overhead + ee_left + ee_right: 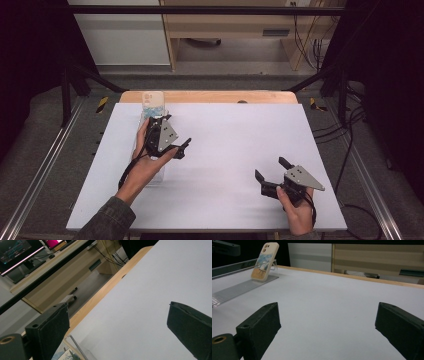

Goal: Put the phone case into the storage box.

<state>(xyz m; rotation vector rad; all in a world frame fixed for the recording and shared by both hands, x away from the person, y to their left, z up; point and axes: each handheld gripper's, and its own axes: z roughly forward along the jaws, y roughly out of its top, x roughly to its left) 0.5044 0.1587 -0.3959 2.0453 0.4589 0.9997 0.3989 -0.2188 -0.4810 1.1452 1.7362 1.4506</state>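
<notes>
My left tool (176,141) hung with its jaws spread wide and nothing between them, just on the near side of the phone case (152,104) and a little to its right. In the left gripper view I had bare white counter (150,302) between the jaws, with a corner of the clear acrylic stand (75,345) at the bottom edge. My right tool (270,175) was also wide and empty, well away from the phone case, toward the near right of the counter.

The phone case, cream with a painted blue and orange back, leaned upright at the far end of that ribbed clear stand (239,291), near the counter's far left edge.

To do the pickup well, I judged I should turn the left tool to face the case squarely, bring the jaws in from above along its long edges, and close gently. The stand looked light and slippery, so a sideways nudge could slide it or tip the case off.
</notes>
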